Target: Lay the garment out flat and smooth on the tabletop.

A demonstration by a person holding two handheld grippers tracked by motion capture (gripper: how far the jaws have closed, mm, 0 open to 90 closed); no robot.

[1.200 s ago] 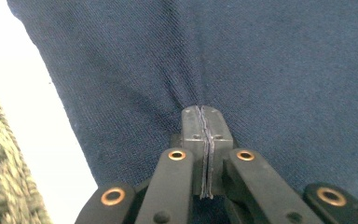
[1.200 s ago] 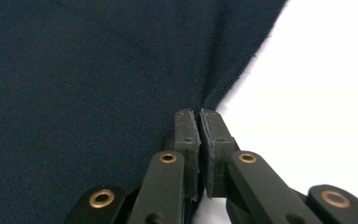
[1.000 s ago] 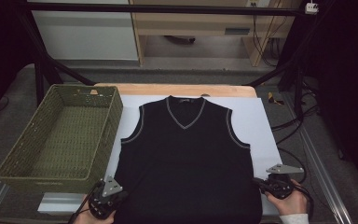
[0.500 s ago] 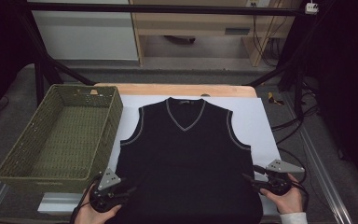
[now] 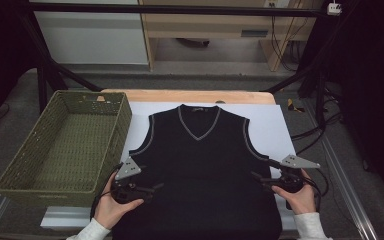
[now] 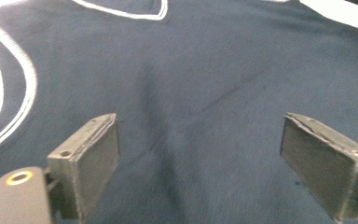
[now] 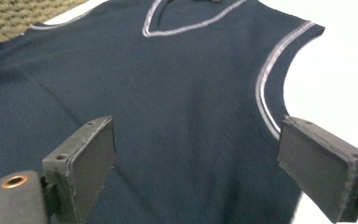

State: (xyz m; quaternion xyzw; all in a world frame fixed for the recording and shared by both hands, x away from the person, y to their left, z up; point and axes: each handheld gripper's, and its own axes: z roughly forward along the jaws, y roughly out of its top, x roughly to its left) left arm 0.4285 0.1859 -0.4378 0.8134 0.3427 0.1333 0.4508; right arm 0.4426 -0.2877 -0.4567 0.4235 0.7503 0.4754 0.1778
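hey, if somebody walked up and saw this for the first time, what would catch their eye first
Most likely the dark vest with pale trim, spread flat on a white sheet in the middle of the table. The left gripper and right gripper point at its two sides, jaws open and holding nothing. A green woven basket sits at the left.

Two hands come in from the table's near edge, each in a pale sleeve cuff and each holding a black two-jaw gripper topped by a grey three-cornered plate. The left gripper (image 5: pixel 152 188) sits low at the left side of the dark sleeveless V-neck knitted vest (image 5: pixel 200 170), the right gripper (image 5: pixel 256 176) at its right side; both point inward. Both pairs of jaws have just been opening and stand wide, nothing between them.
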